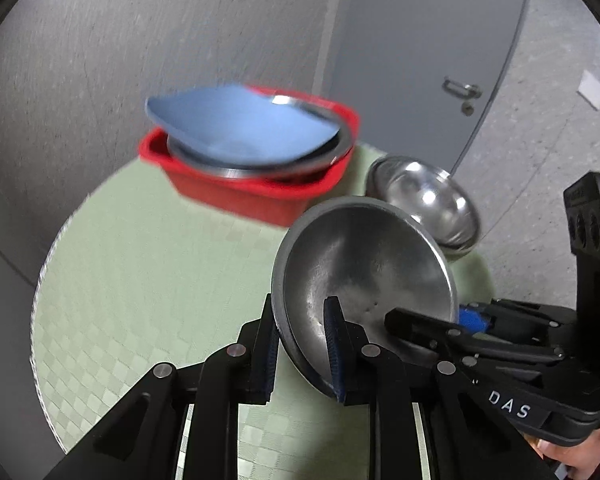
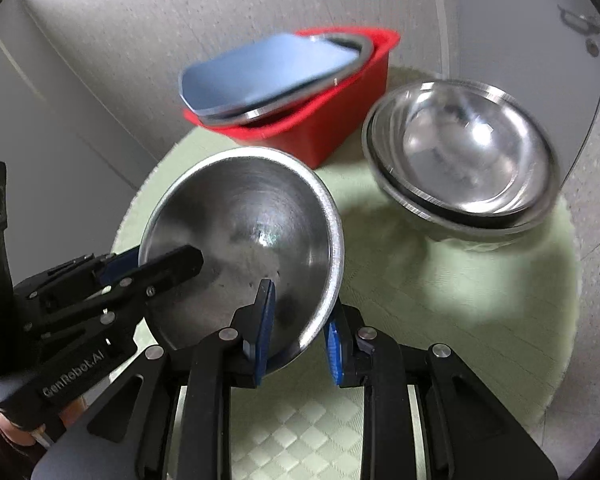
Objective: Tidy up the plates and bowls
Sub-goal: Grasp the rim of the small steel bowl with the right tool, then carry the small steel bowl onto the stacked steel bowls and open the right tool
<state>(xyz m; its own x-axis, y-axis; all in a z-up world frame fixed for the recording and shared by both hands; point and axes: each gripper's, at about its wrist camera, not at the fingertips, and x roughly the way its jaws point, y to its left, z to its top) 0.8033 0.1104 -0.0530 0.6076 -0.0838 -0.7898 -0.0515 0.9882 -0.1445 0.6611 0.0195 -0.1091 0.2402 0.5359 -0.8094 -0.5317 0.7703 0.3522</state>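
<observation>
Steel bowl (image 1: 364,280) is gripped by both claws: left claw (image 1: 302,344) and right claw (image 2: 300,332) are each clamped narrow on its rim, above the green round worktop (image 2: 420,300). Red tub (image 2: 332,128) sits at the far edge; grey door (image 1: 420,60) behind.

Round table with pale green checker-weave cloth (image 2: 420,300) carries everything. Red rectangular plastic tub (image 2: 332,128) sits at far edge near wall, holding tilted dishware. Stack of nested shiny steel bowls (image 2: 460,168) rests on cloth just beside tub, toward door side; casts soft shadow on cloth. Same tub (image 1: 260,196) and stack (image 1: 428,200) show in left wrist view.
</observation>
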